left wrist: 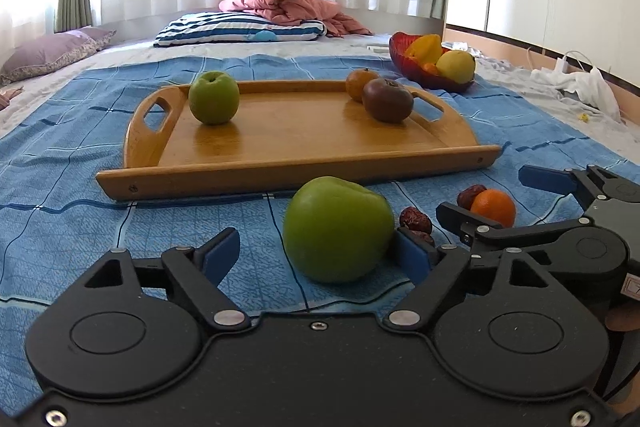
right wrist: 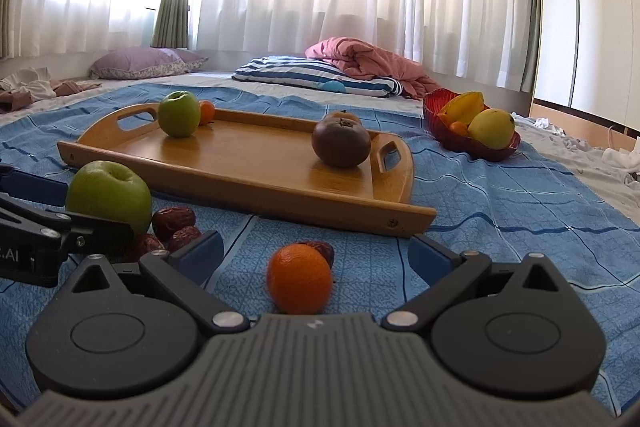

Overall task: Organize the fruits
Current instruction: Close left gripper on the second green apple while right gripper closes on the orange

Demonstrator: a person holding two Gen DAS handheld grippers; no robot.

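A wooden tray lies on the blue cloth and holds a green apple, a brown fruit and a small orange fruit. My left gripper is open around a second green apple on the cloth; the pads stand apart from it. My right gripper is open around a small orange on the cloth. Several red dates lie between the two fruits.
A red bowl with yellow and orange fruit stands beyond the tray's right end. A striped pillow, a pink quilt and a purple pillow lie at the back by the curtains. White clothes lie at the right.
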